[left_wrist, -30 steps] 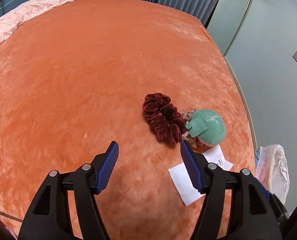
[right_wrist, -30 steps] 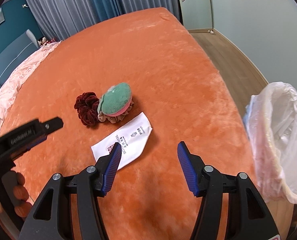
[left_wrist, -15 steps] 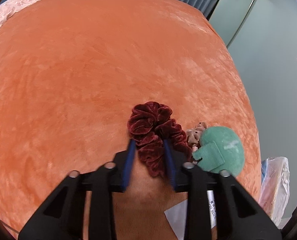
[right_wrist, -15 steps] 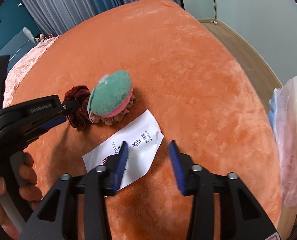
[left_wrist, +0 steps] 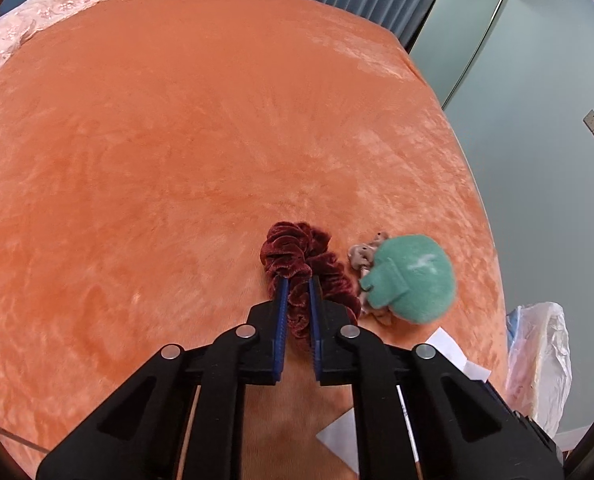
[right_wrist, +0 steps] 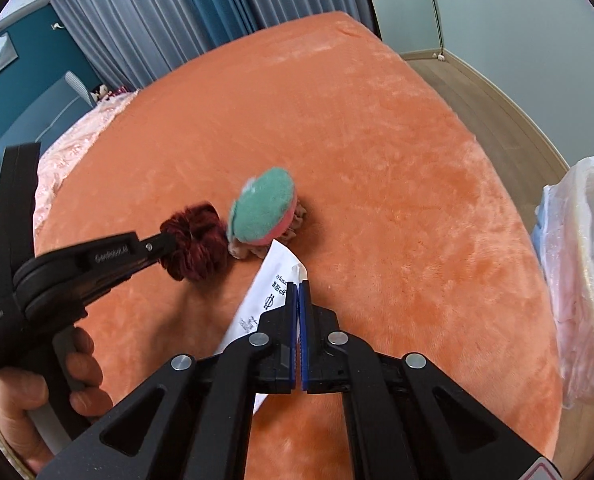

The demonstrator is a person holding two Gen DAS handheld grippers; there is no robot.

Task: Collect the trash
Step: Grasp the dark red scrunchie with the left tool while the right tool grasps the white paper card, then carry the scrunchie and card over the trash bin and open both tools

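Note:
My left gripper is shut on a dark red velvet scrunchie, which it holds just above the orange bed cover; it also shows in the right wrist view. My right gripper is shut on a white printed paper packet, lifted at a tilt; parts of it show in the left wrist view. A green and pink round puff lies on a beige scrunchie between the two.
The orange bed cover fills both views. A bin lined with a white plastic bag stands off the bed's right edge, also in the left wrist view. A pink quilt lies far left. Curtains and wooden floor lie beyond.
Both grippers moved forward and closed: the left onto the dark red scrunchie, the right onto the paper packet, which now stands tilted off the cover.

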